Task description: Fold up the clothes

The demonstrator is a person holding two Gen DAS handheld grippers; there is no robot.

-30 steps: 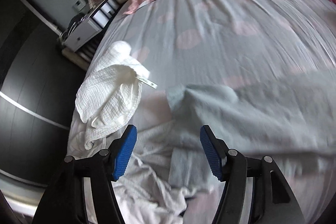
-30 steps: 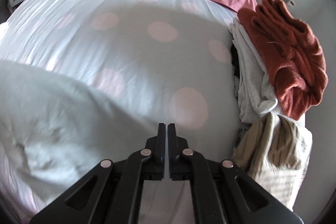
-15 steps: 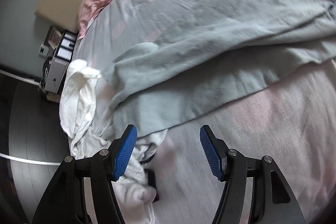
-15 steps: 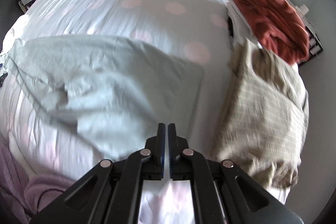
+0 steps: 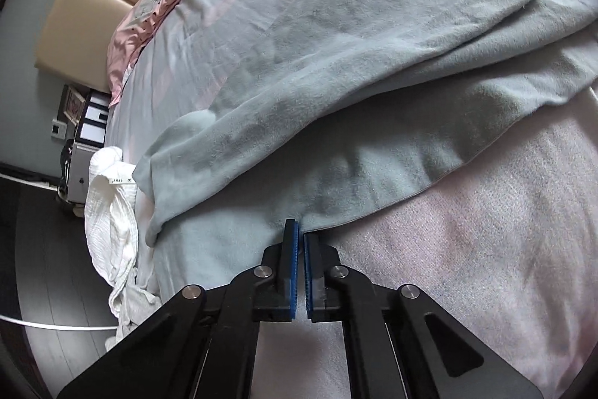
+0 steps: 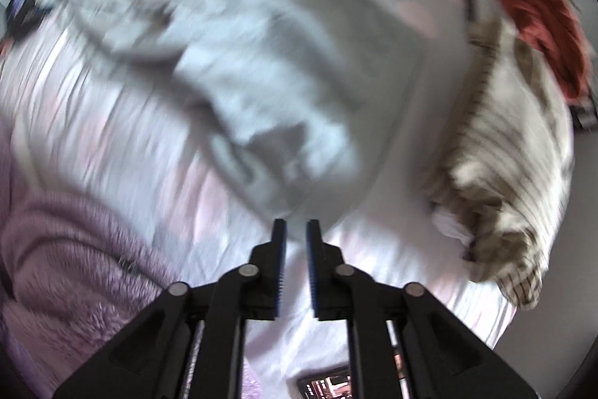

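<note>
Left wrist view: left gripper (image 5: 300, 230) pinches the grey-green garment (image 5: 373, 70) hem thinly, might slip; right gripper (image 6: 296, 230) slightly open, empty.

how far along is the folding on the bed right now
Early. Nothing looks neatly folded yet. In hand: the left claw is shut on the near edge of the grey-green garment, which lies spread and partly doubled over on the bed. The right claw is slightly open, holding nothing; that view is blurred. Left to do: the white garment, striped beige garment, rust-red garment and fuzzy purple one lie unfolded.
</note>
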